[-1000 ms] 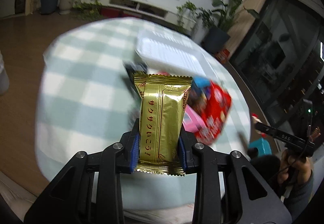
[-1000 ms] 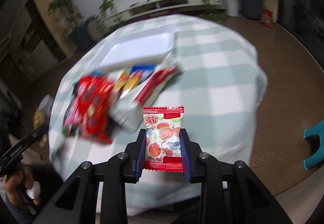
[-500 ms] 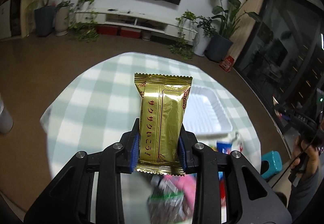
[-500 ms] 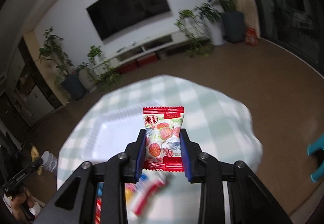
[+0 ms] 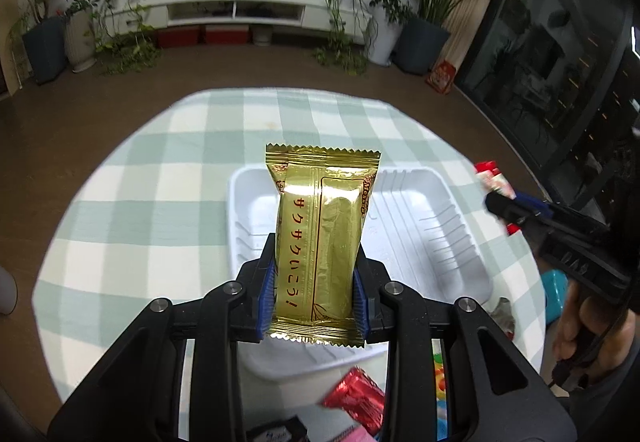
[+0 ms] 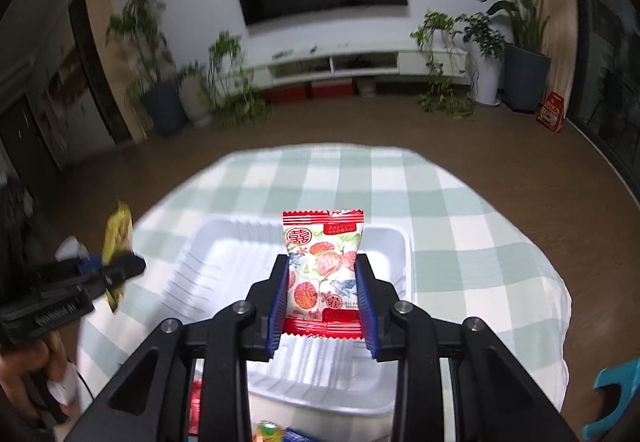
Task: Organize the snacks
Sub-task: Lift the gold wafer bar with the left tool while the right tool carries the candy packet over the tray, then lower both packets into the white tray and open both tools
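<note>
My left gripper (image 5: 315, 290) is shut on a gold snack packet (image 5: 320, 242) and holds it upright above the white tray (image 5: 436, 226). My right gripper (image 6: 322, 302) is shut on a red and white snack packet (image 6: 322, 266) above the same white tray (image 6: 224, 262). The right gripper with its packet also shows at the right of the left wrist view (image 5: 504, 198). The left gripper with the gold packet shows at the left of the right wrist view (image 6: 116, 266). The tray holds nothing that I can see.
The round table has a green and white checked cloth (image 5: 152, 202). Loose snacks lie near the tray's front edge: a red wrapper (image 5: 356, 398) and colourful packets (image 6: 272, 432). A teal stool (image 6: 616, 390) stands beside the table. Plants and a TV console line the far wall.
Both grippers have lifted from the snack pile and swung forward over the tray, each still holding its packet. The pile has dropped to the bottom edge of both views.
</note>
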The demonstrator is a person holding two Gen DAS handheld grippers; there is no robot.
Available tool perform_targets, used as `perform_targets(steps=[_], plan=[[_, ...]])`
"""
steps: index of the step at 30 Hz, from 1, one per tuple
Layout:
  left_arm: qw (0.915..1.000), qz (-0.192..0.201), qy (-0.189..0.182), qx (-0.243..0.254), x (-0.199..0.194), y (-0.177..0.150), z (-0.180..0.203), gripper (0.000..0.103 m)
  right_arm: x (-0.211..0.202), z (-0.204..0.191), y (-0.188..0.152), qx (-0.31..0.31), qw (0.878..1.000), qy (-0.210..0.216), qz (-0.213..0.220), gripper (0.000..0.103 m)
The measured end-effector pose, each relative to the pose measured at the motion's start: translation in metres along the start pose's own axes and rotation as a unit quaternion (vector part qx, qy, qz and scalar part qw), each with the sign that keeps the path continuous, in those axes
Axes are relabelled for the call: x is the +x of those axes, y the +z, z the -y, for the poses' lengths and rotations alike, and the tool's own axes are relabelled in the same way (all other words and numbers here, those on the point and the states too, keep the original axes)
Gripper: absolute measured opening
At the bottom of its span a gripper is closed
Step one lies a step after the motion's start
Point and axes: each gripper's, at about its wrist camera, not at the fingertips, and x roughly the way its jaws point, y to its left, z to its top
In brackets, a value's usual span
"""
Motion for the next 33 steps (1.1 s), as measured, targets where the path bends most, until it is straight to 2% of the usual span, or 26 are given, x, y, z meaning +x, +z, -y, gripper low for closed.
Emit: perform_targets(steps=[3,6,11,17,22,27,33], plan=[[0.9995,-0.024,0.004,0.021,0.029,-0.007,0.008,0.029,0.025,0.004,-0.009,-0.006,0.999,-0.004,-0.034,0.034],[0.9982,-0.047,0.013,0.034,0.053,-0.018,0.007,0.029,0.041,0.0,-0.015,-0.022,0.999,-0.004,-0.05,0.034],[0.9969,-0.069,0.031,0.023,0.077,-0.029,-0.01,0.029,0.063,-0.01,-0.02,-0.047,0.996,-0.005,-0.077,0.034],[0.9933,-0.103,0.045,0.027,0.09,-0.045,-0.014,0.029,0.072,-0.007,-0.029,-0.023,0.996,-0.006,-0.09,0.035],[0.9922,-0.111,0.048,0.031,0.092,-0.05,-0.012,0.029,0.076,-0.004,-0.035,-0.035,0.995,-0.034,-0.091,0.035],[0.9905,-0.115,0.059,0.045,0.091,-0.054,-0.004,0.029,0.083,0.004,-0.042,-0.02,0.995,-0.029,-0.097,0.035],[0.9915,-0.108,0.06,0.039,0.092,-0.052,-0.004,0.029,0.089,0.007,-0.045,-0.018,0.993,-0.023,-0.11,0.036]])
